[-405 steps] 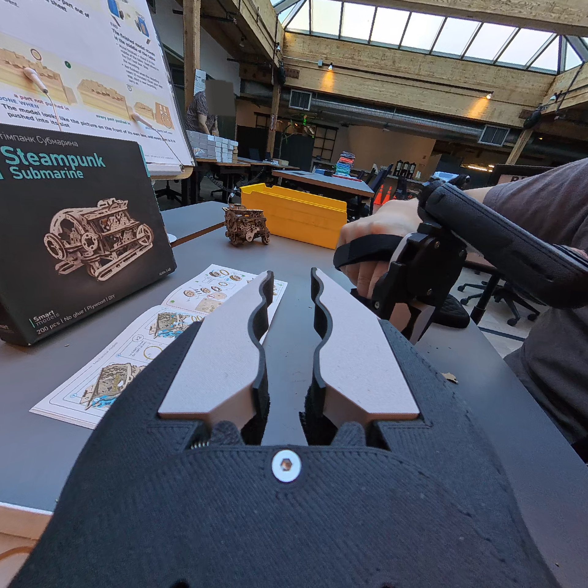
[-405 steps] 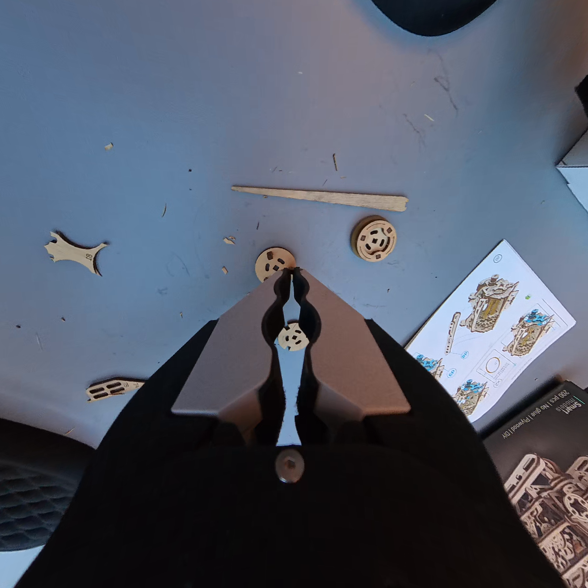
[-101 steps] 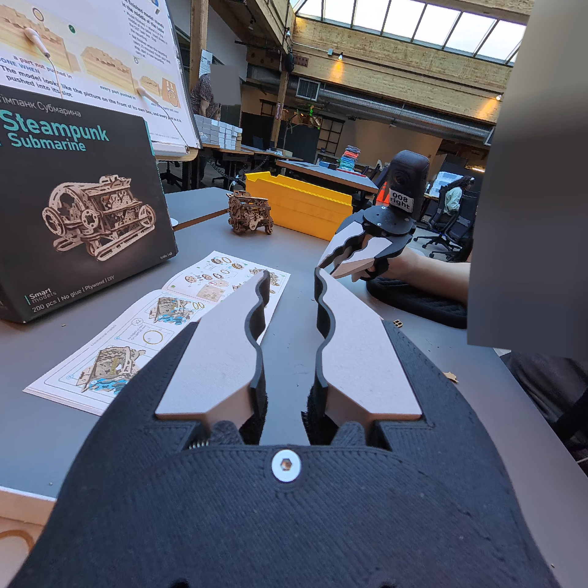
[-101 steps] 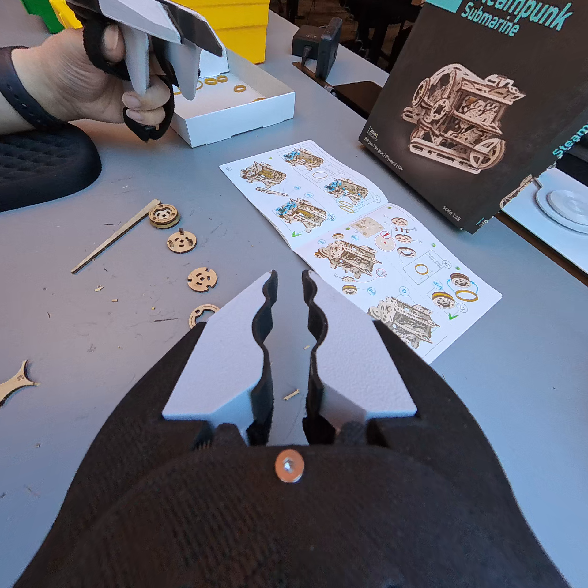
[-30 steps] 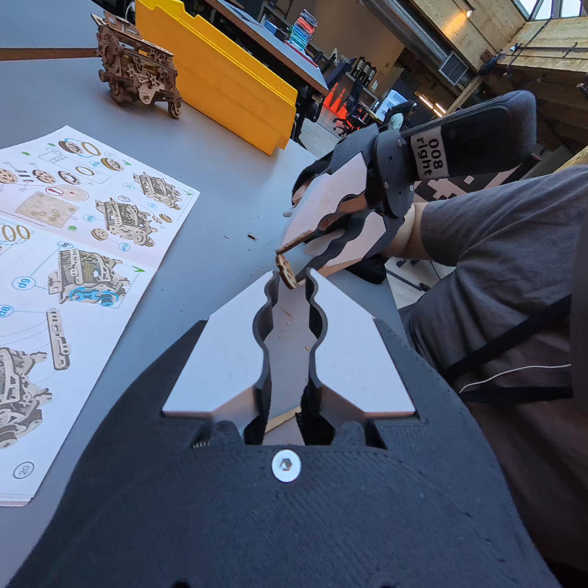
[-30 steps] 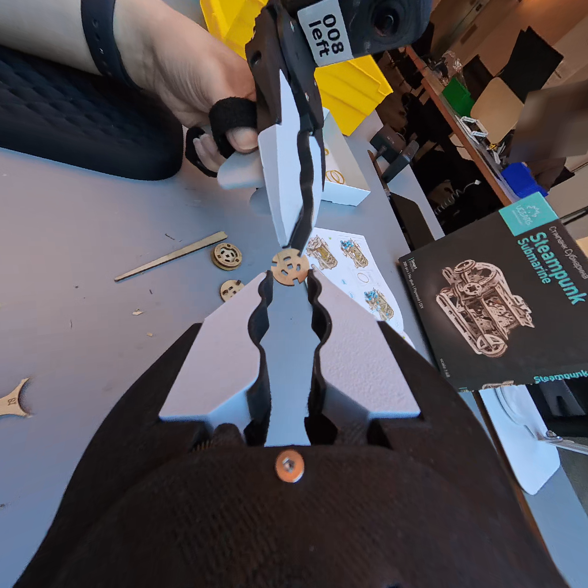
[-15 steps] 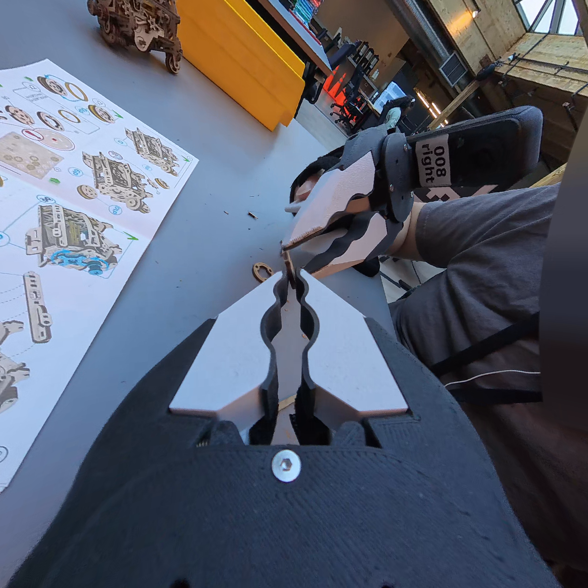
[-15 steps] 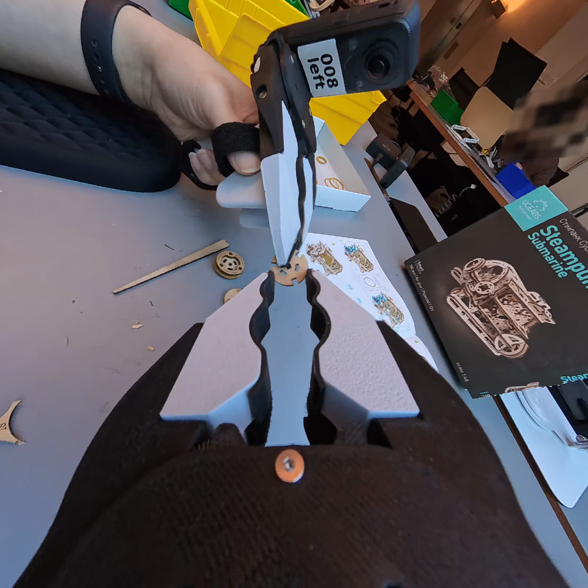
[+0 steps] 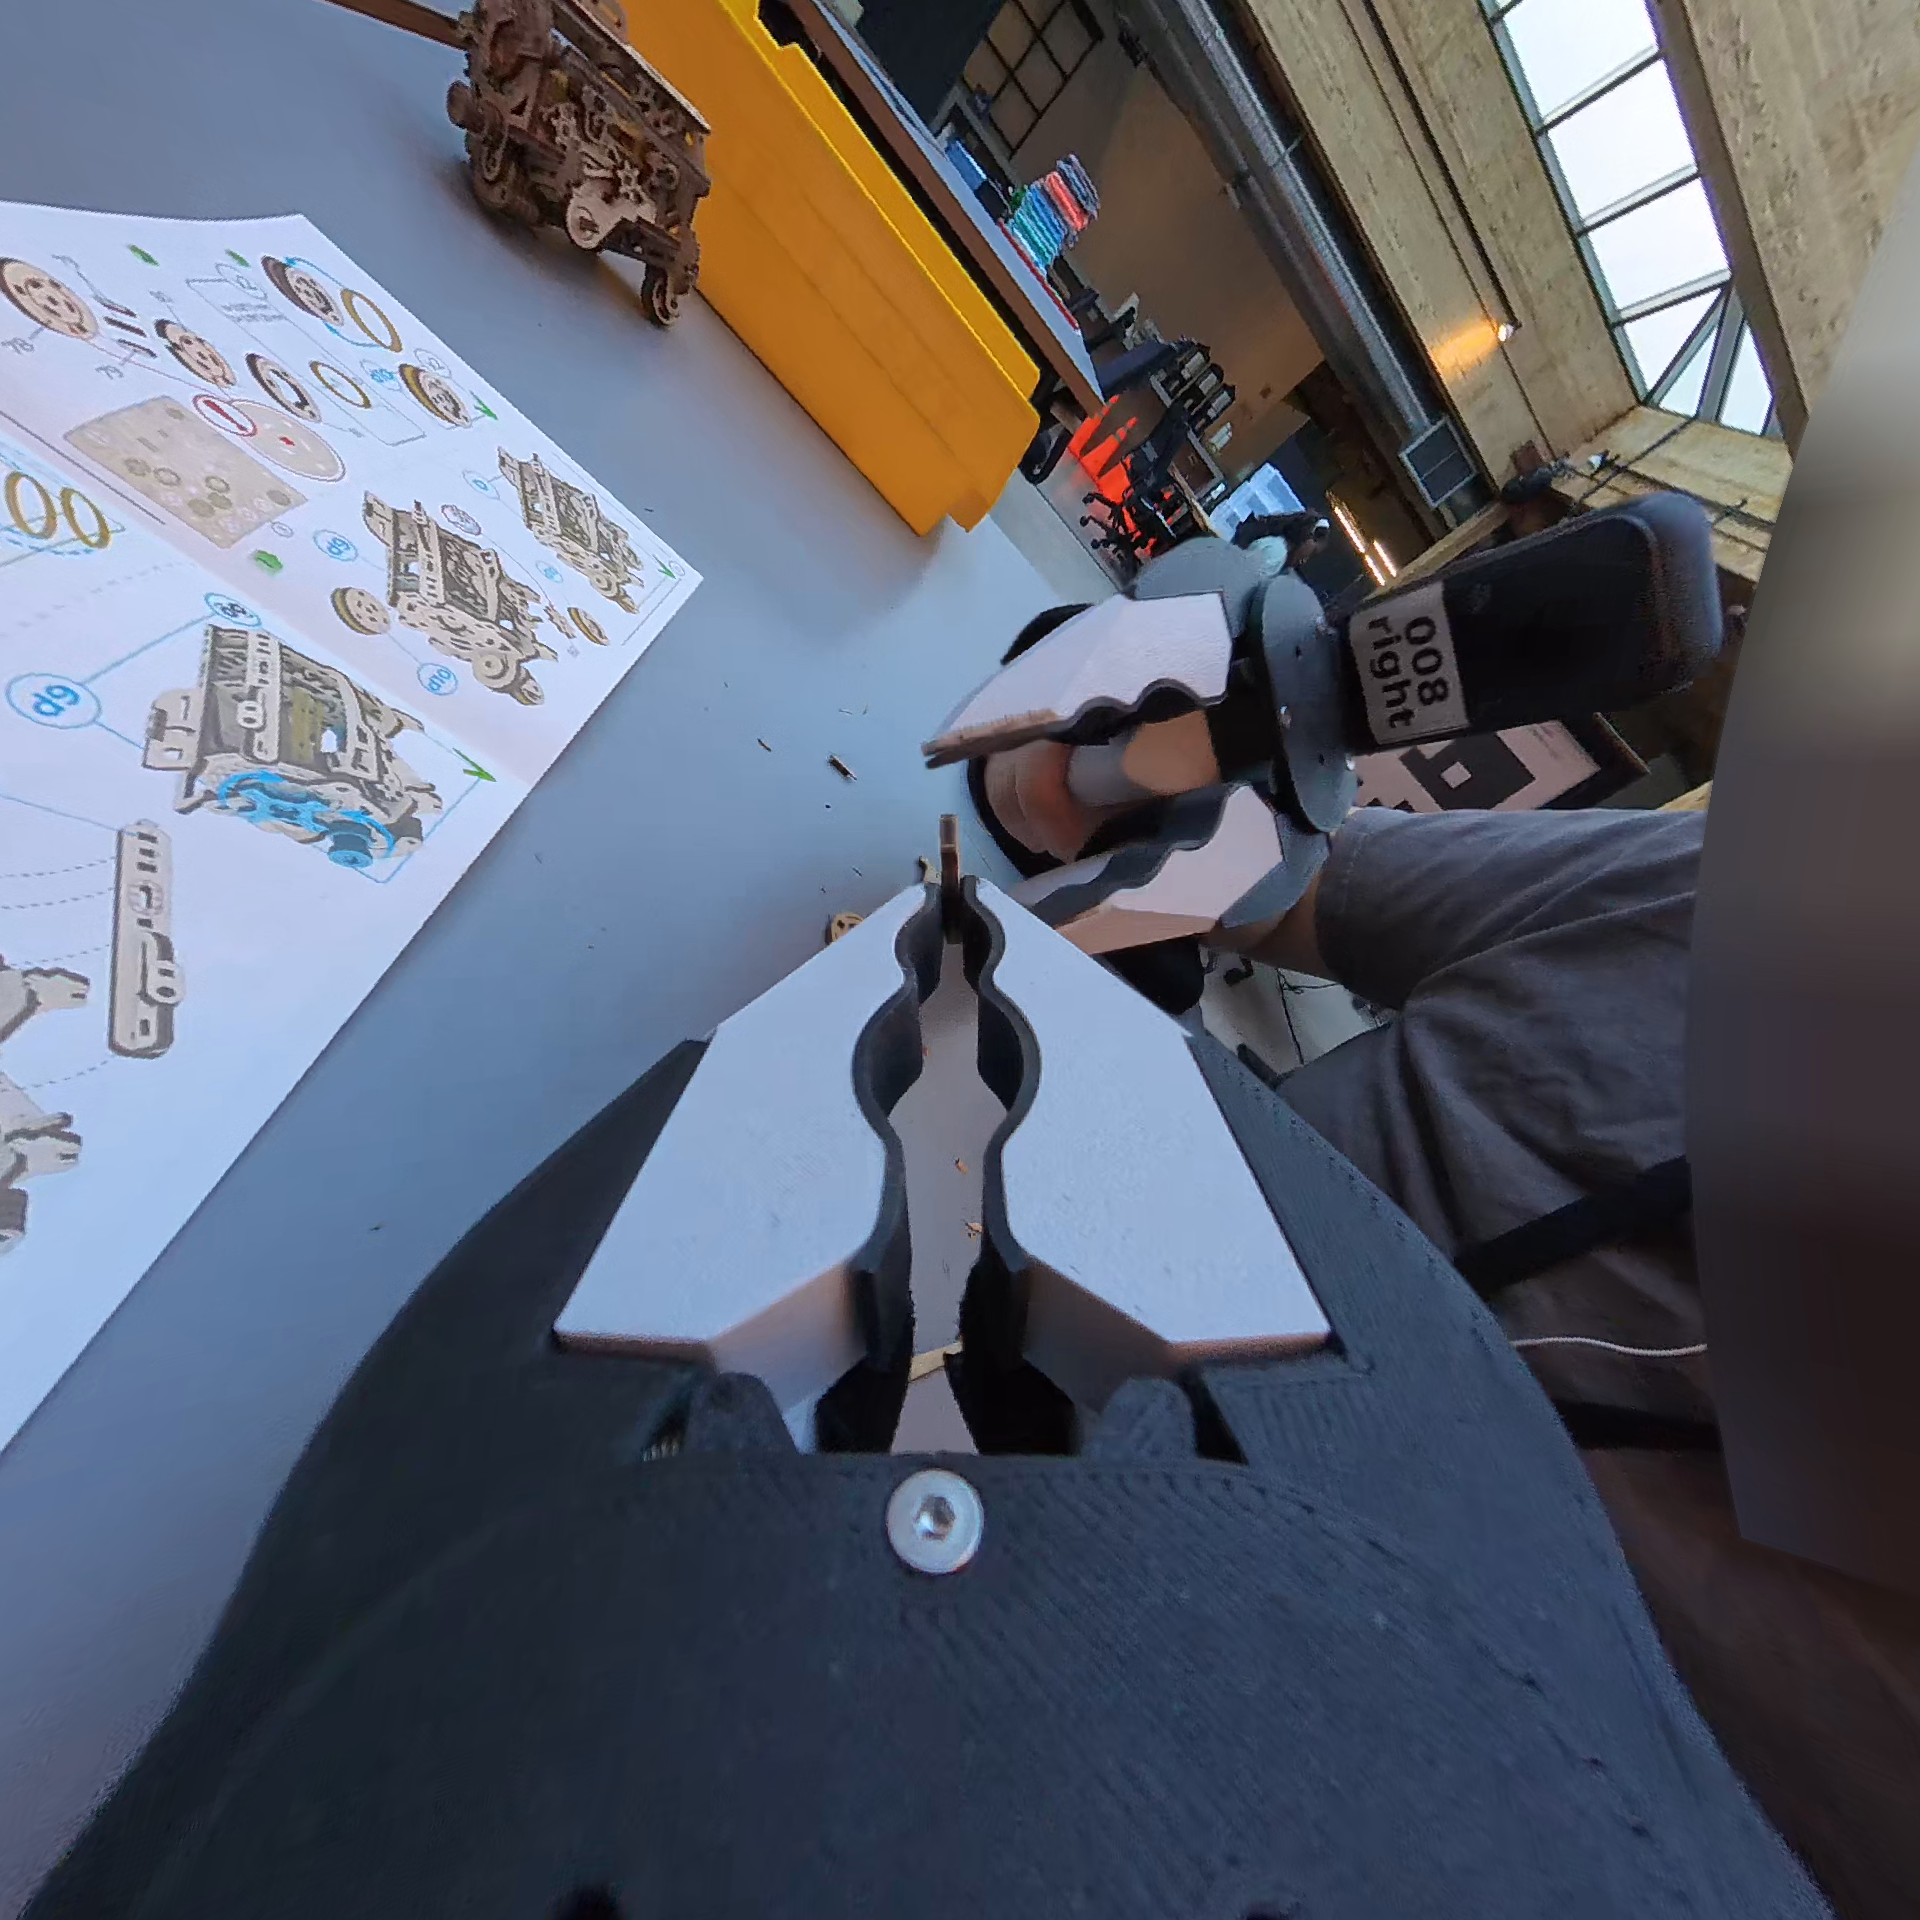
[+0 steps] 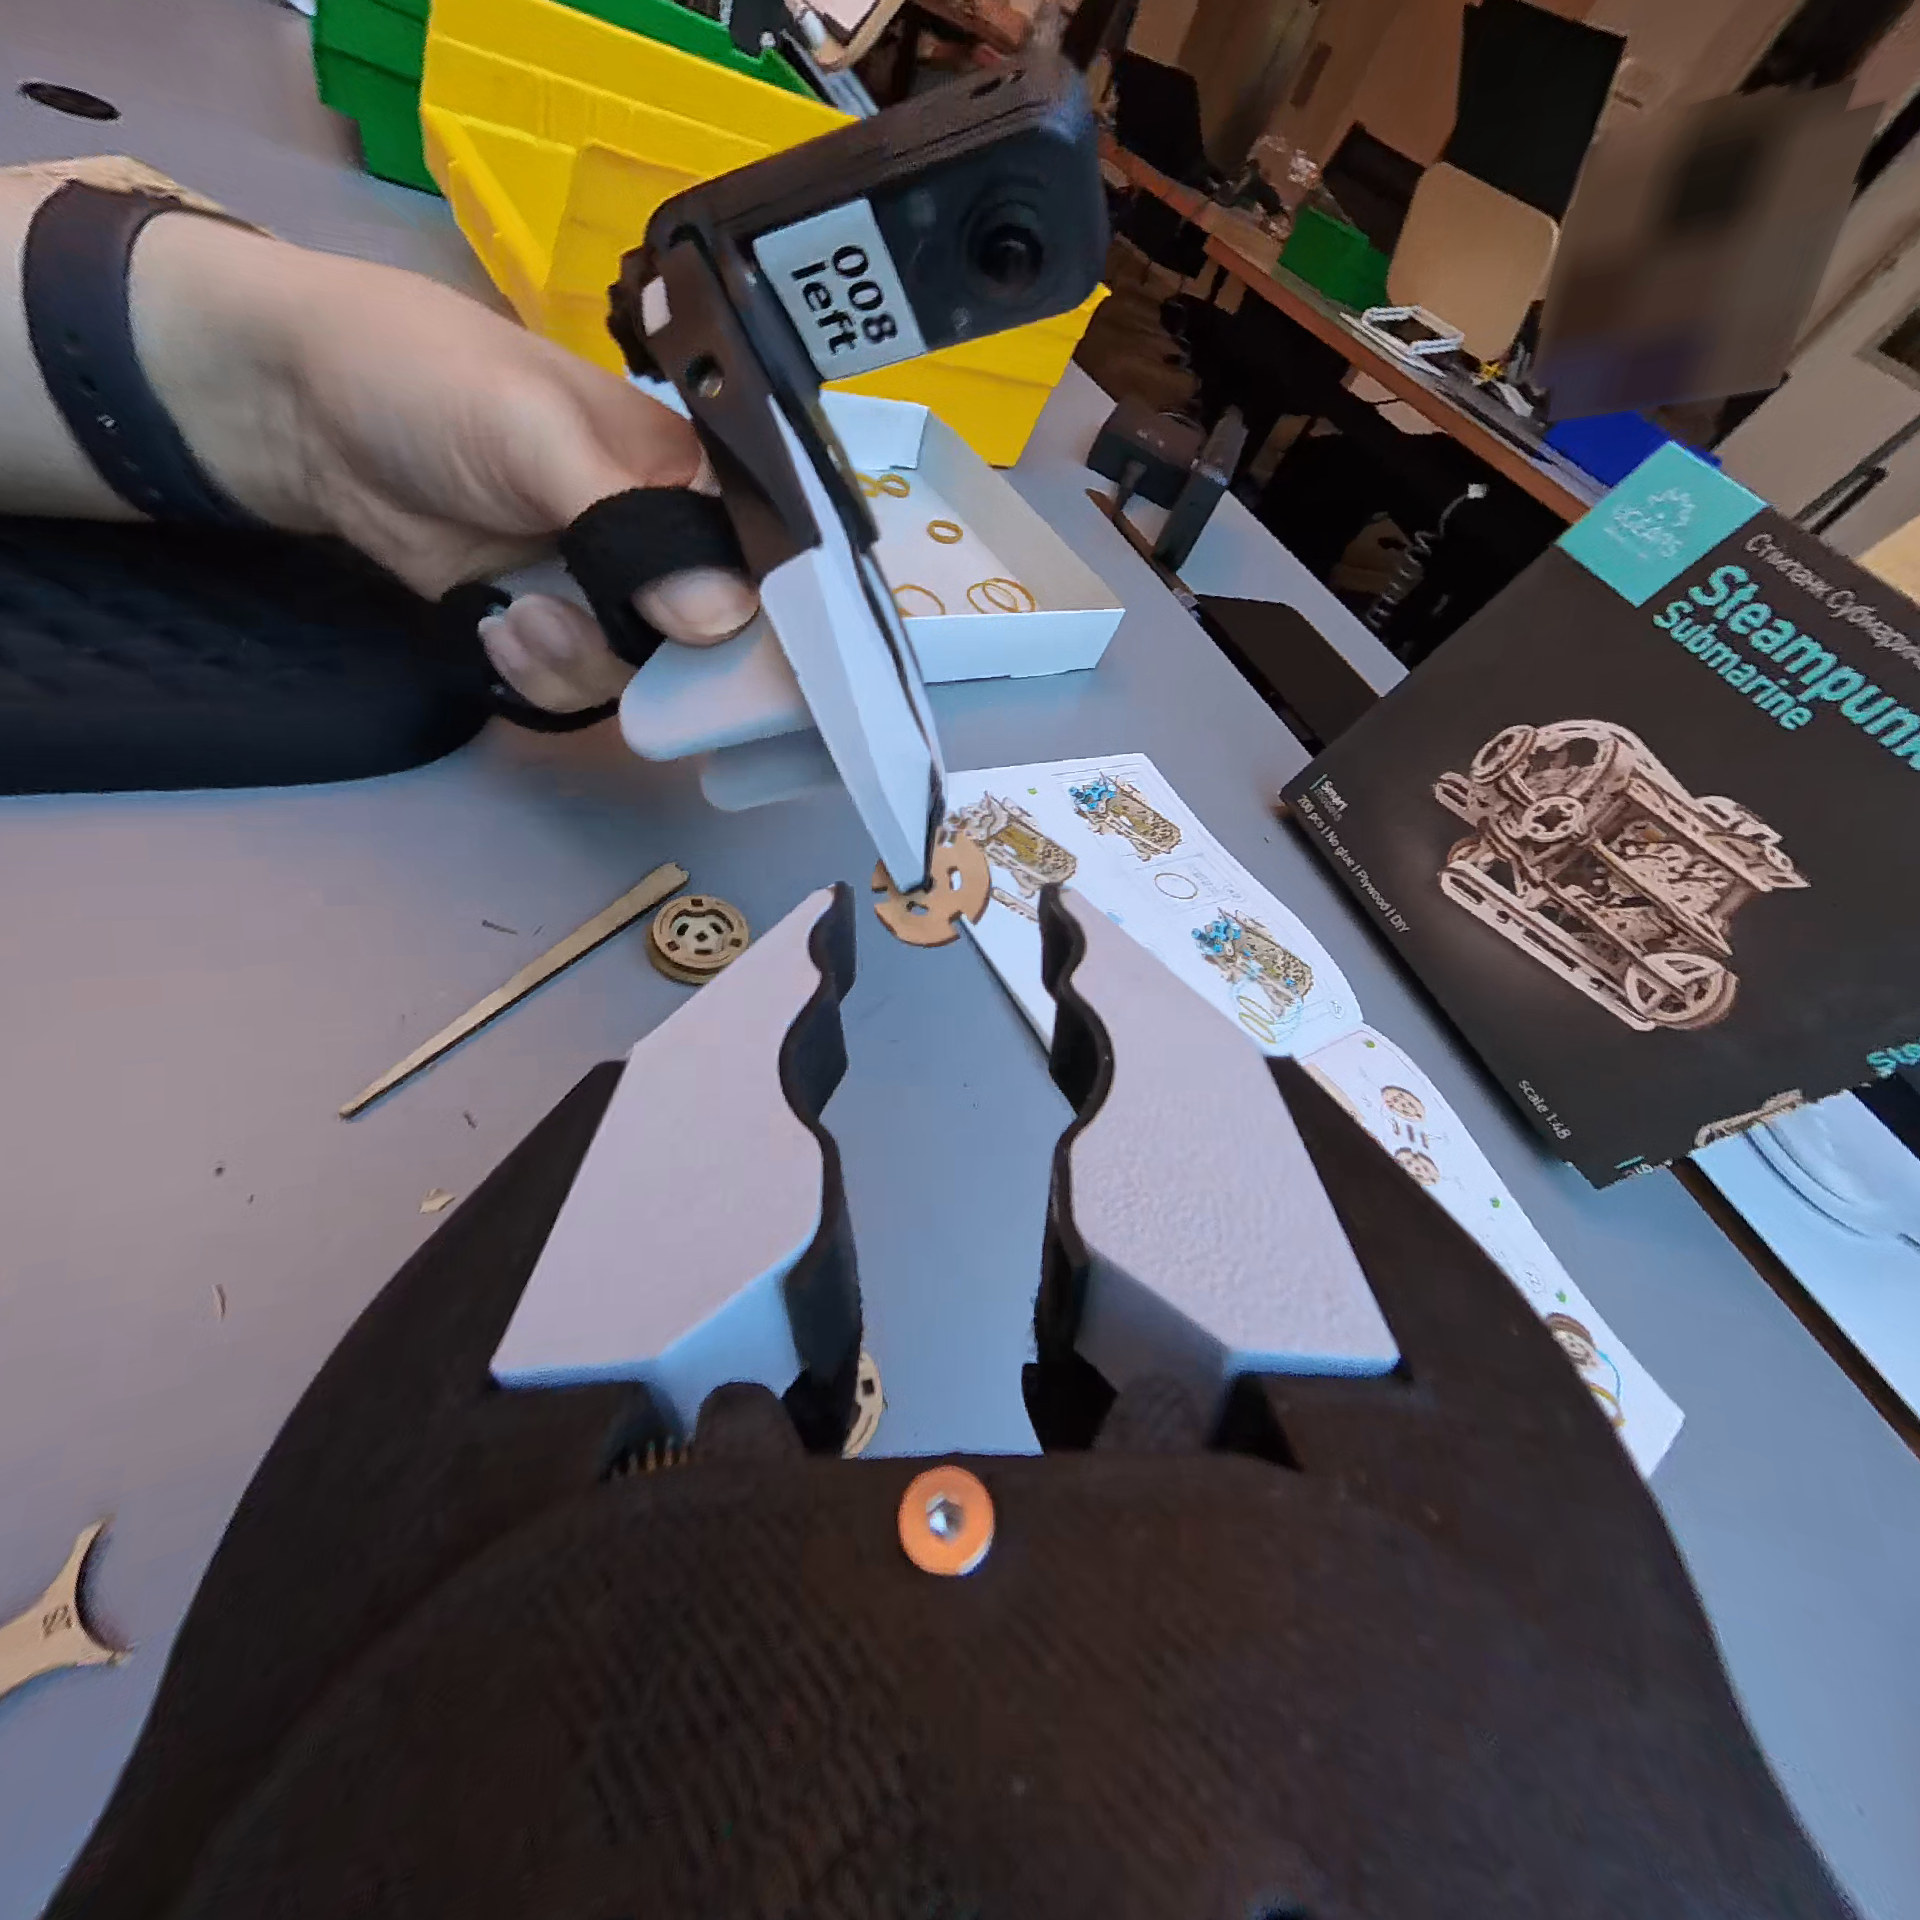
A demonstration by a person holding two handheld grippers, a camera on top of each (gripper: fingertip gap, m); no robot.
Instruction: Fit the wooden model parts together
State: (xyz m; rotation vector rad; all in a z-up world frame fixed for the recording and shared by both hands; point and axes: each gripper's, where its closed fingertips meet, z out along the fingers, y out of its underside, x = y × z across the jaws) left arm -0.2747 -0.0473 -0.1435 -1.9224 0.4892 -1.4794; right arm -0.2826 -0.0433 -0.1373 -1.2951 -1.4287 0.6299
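The left hand-held gripper (image 9: 948, 902) is clamped at its tips on a small round slotted wooden disc (image 10: 928, 891), holding it edge-on above the grey worktop (image 10: 260, 987). In the right wrist view the disc hangs just ahead of the right hand-held gripper (image 10: 945, 914), whose jaws stand wide apart with nothing between them; the disc sits near the left tip of that gap but does not touch either finger. In the left wrist view the right hand-held gripper (image 9: 997, 821) shows its fingers spread on either side of a person's hand.

On the worktop, left of the right gripper, lie a thin wooden strip (image 10: 514, 987) and, just beside its far end, a round pierced wooden gear (image 10: 697, 938). A curved 3-pointed wooden offcut (image 10: 52, 1631) lies at the near left edge. A white printed instruction sheet (image 9: 260, 540) lies open, with a built brown wooden model (image 9: 582, 135) beyond it, near a yellow plastic bin (image 9: 862, 312). A black model box (image 10: 1621, 852) stands tilted at the right.
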